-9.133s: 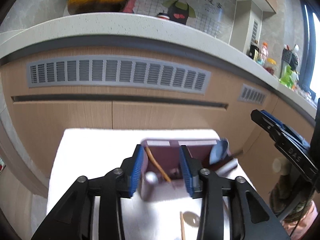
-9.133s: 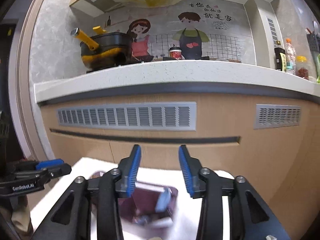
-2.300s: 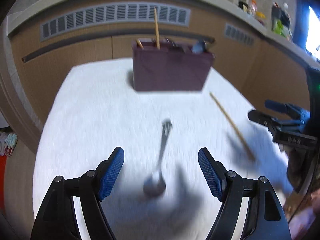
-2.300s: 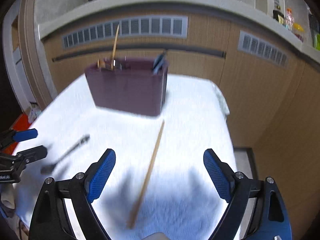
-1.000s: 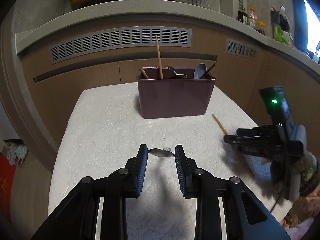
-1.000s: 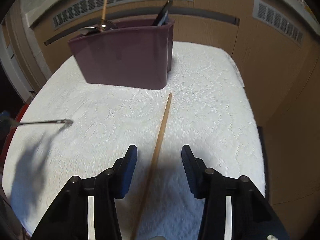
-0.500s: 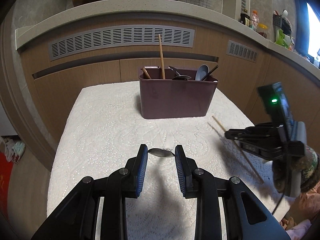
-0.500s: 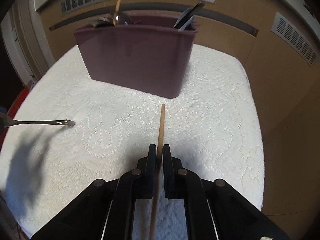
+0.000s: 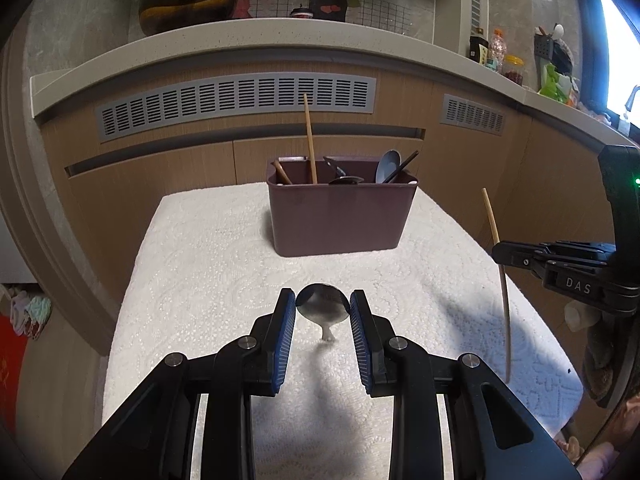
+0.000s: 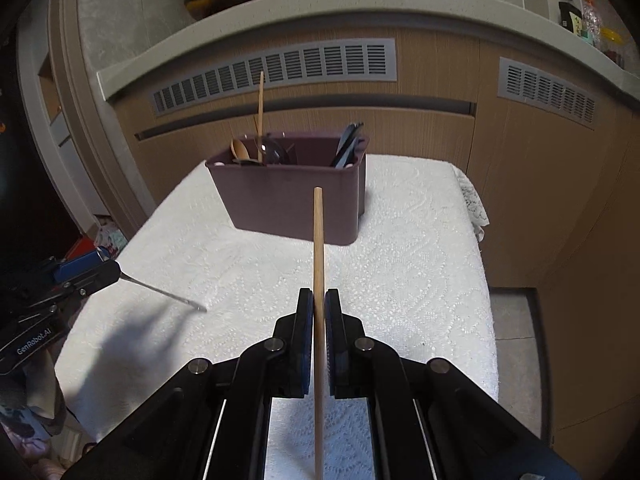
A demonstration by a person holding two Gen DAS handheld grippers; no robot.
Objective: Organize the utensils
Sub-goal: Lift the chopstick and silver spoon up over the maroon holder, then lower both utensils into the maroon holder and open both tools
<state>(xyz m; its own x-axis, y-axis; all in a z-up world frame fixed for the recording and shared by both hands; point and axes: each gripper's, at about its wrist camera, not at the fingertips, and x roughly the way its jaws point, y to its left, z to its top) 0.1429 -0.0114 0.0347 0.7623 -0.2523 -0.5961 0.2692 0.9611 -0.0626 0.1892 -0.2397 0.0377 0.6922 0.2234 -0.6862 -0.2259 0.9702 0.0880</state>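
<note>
Dark maroon rectangular plastic caddy (image 9: 339, 216) stands on the white textured cloth (image 9: 208, 264), already holding utensils. Left gripper (image 9: 323, 307) — fingers clamped on the bowl of a shiny metal spoon (image 9: 322, 307), in front of the caddy. Right gripper (image 10: 319, 312) — clenched on a light wooden chopstick (image 10: 317, 240), lifted, tip toward the caddy.

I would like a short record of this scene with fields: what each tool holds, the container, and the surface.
left tool: shut on the bowl of a metal spoon, lifted off the cloth
right tool: shut on a wooden chopstick, pointing toward the container
container: maroon utensil holder, upright, with a chopstick, spoons and dark utensils inside
surface: white textured cloth over a small table
backdrop: wooden cabinet with grey vents
</note>
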